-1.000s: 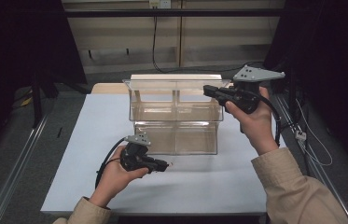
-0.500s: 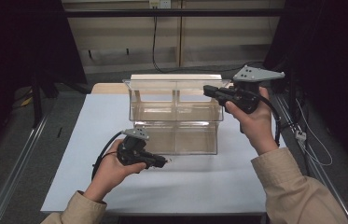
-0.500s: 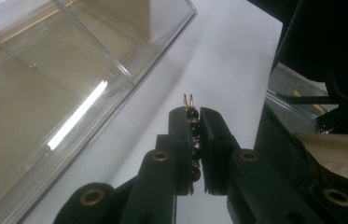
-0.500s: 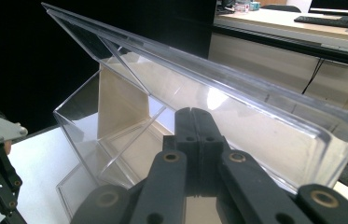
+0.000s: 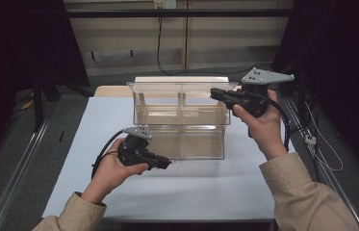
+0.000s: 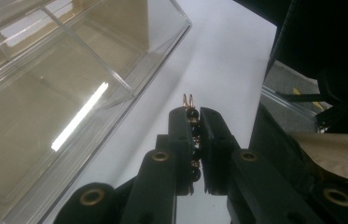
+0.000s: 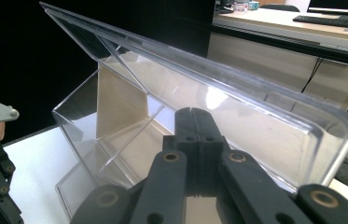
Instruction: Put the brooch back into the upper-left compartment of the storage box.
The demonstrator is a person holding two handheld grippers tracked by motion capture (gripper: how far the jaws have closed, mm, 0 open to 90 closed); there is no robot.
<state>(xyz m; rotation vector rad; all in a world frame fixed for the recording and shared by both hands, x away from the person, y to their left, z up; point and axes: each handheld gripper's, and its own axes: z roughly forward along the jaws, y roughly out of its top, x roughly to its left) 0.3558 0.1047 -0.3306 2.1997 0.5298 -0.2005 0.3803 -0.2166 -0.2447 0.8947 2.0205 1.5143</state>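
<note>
A clear plastic box point(image 5: 182, 142) with inner dividers stands mid-table, its lid point(image 5: 182, 83) raised at the back. My left gripper point(image 5: 170, 163) is low at the box's front left corner, shut on a small piece of black beads with copper wire ends point(image 6: 191, 100) that pokes past the jaws. In the left gripper view point(image 6: 196, 112) the box wall point(image 6: 45, 93) lies just to the left. My right gripper point(image 5: 214, 93) is held high at the box's right end, jaws pressed together with nothing seen between them. In the right gripper view point(image 7: 192, 112) the lid edge point(image 7: 209, 79) runs just beyond the tips.
The box sits on a white table sheet point(image 5: 215, 192) with bare surface in front of and beside it. Metal rails point(image 5: 18, 163) run along the left, cables point(image 5: 312, 139) hang at the right. A wooden cabinet point(image 5: 167, 43) stands behind.
My left gripper has crept a little farther from the person, closer to the box front, still holding the beaded piece. The right gripper has stayed put.
</note>
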